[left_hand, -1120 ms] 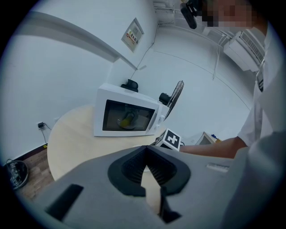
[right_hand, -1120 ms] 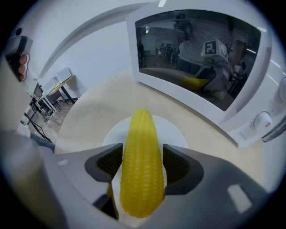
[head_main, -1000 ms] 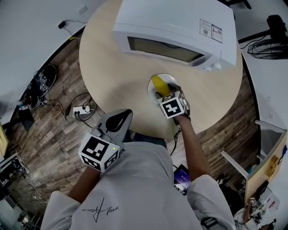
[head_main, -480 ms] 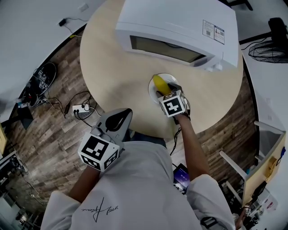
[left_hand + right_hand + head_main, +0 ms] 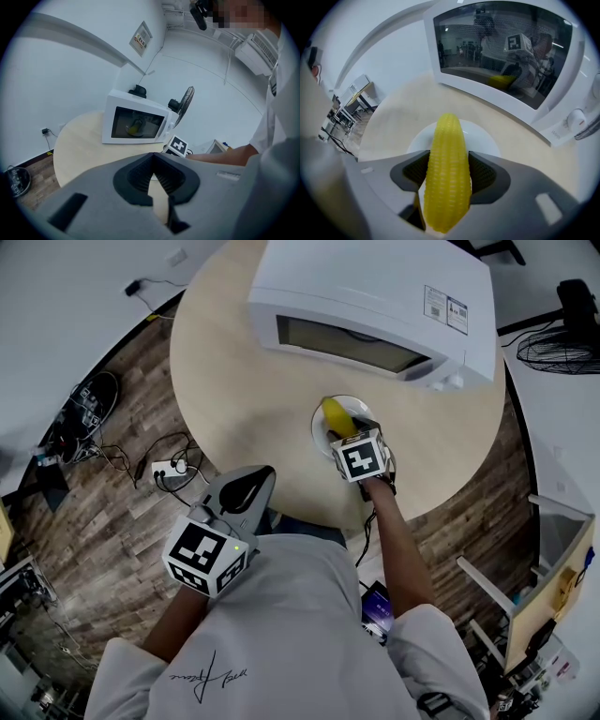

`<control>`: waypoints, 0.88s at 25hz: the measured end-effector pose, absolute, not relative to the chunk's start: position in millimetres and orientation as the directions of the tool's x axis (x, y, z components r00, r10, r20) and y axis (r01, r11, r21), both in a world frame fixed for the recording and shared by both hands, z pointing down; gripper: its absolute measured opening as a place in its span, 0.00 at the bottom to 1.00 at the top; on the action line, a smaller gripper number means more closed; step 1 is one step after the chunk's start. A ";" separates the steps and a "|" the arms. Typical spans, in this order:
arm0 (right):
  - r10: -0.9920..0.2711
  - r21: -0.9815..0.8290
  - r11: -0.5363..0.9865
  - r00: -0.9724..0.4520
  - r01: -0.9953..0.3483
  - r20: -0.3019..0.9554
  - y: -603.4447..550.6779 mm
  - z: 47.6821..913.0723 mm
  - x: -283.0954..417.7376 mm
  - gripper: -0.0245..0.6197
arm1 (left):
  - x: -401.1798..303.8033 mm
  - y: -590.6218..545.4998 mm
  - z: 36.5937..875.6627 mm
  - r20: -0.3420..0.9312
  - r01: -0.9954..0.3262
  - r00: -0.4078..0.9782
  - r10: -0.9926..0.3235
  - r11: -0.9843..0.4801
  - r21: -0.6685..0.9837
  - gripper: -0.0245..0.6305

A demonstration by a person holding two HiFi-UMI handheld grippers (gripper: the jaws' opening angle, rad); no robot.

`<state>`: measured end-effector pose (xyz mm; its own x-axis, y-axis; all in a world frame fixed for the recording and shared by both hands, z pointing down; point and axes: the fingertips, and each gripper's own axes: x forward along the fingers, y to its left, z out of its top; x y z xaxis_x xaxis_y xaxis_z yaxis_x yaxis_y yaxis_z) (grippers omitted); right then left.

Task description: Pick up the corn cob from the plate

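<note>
Closing on the corn cob (image 5: pixel 447 140), which lies lengthwise on the white plate (image 5: pixel 487 140): right gripper (image 5: pixel 447 176) tipped steeply down over the plate's near rim, jaws drawing together with the cob between the ridged pads, no firm pinch to be made out yet. Best squeezed evenly across the thick middle until the pads bite, then lifted straight up off the plate; likely to roll or slip on so round and ribbed a body, and to tip at the tapered end if caught off-centre. Just behind the plate, the white microwave (image 5: pixel 375 306), door shut, leaving little room for a forward swing. Well to the near left of the plate, off the round table (image 5: pixel 244 381), the left gripper (image 5: pixel 262 476), pressed together on nothing. Farther left of the plate, a power strip (image 5: pixel 172 470) on the wooden floor; far to its right, a fan (image 5: pixel 553 338). Neither in the way.
</note>
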<state>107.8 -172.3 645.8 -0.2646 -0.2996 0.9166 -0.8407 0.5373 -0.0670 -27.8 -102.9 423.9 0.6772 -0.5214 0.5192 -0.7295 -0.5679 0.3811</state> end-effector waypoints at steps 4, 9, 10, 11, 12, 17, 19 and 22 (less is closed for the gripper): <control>-0.299 -0.071 0.523 -0.261 -0.849 0.918 -168.7 644.5 107.2 0.45 | -28.2 -101.9 419.6 0.510 -0.721 0.686 -0.519 -0.582 0.377 0.03; -0.306 -0.078 0.500 -0.260 -0.862 0.916 -165.7 643.2 107.3 0.45 | -30.2 -100.4 417.3 0.507 -0.715 0.690 -0.517 -0.592 0.371 0.03; -0.307 -0.076 0.498 -0.258 -0.864 0.916 -165.3 642.8 107.5 0.45 | -30.7 -99.8 417.0 0.506 -0.714 0.691 -0.516 -0.594 0.370 0.03; -0.308 -0.076 0.495 -0.257 -0.866 0.916 -164.7 642.4 107.6 0.45 | -31.2 -99.3 416.6 0.505 -0.713 0.692 -0.515 -0.595 0.370 0.03; -0.309 -0.077 0.492 -0.257 -0.867 0.916 -164.1 642.2 107.4 0.45 | -31.8 -98.9 416.3 0.505 -0.713 0.693 -0.515 -0.597 0.369 0.03; -0.309 -0.085 0.477 -0.257 -0.875 0.915 -162.0 639.7 105.9 0.45 | -33.8 -98.5 414.2 0.501 -0.708 0.697 -0.513 -0.602 0.368 0.03; -0.316 -0.087 0.470 -0.259 -0.878 0.913 -162.8 639.4 106.0 0.45 | -34.3 -99.1 414.0 0.499 -0.708 0.698 -0.514 -0.604 0.367 0.03; -0.323 -0.090 0.462 -0.262 -0.882 0.909 -163.9 637.8 106.4 0.45 | -34.8 -100.2 413.5 0.497 -0.706 0.699 -0.514 -0.606 0.367 0.03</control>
<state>106.4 -163.9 637.8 -0.2623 -0.3227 0.9094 -0.8820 0.4625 -0.0903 -34.8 -100.2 413.5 0.6993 -0.5139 0.4968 -0.7059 -0.6061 0.3666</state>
